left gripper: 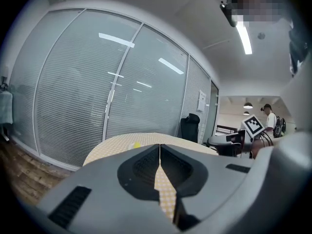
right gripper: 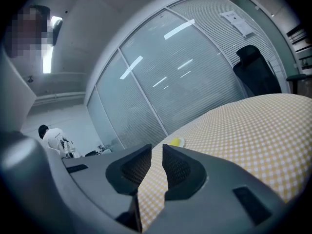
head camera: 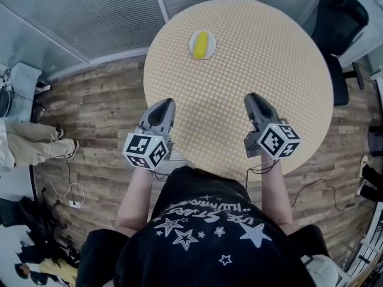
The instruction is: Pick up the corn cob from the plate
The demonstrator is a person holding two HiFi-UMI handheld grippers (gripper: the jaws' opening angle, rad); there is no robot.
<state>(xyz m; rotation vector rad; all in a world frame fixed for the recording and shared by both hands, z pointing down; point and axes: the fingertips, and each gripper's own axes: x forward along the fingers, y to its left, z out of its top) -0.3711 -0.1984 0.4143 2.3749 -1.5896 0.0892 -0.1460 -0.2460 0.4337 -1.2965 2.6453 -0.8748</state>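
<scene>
**Entry: corn cob pick-up, approach stage**

**Item sought:** corn cob (head camera: 201,44), yellow, lying on a small white plate (head camera: 192,45) on the far part of the round checked tabletop (head camera: 263,58). It is untouched. It sits well ahead of the left claw (head camera: 164,104) and a little to that claw's right. It is also well ahead of the right claw (head camera: 254,98), off to that claw's left.

**Left claw:** tips pressed together, nothing in them. It is held over the near rim of the tabletop, pointing across it.

**Right claw:** jaws drawn in to a thin slit, nothing between them. It is held beside its partner over the near part of the tabletop.

**Step in hand (judged):** the reach. No grasp has begun.

**Next move calls for:**
- One claw spreads wider than the cob and travels forward over the cloth.
- It comes down with a jaw on either side of the cob, clear of the plate's lip, then closes.
- The left claw looks the better lined up.

**Open room:** the tabletop between both claws and the plate is bare, with nothing to steer round.

**Edges:**
- The plate lies near the rim farthest from the claws, with the glass partition (head camera: 90,17) beyond. A forward shove could slide plate or cob toward that drop.
- A dark chair (head camera: 338,17) stands off the tabletop, ahead and to the right of the right claw, and is clear of the path.
- A bystander (head camera: 30,145) stands on the wooden floor (head camera: 102,100), well out to the left of the left claw.
</scene>
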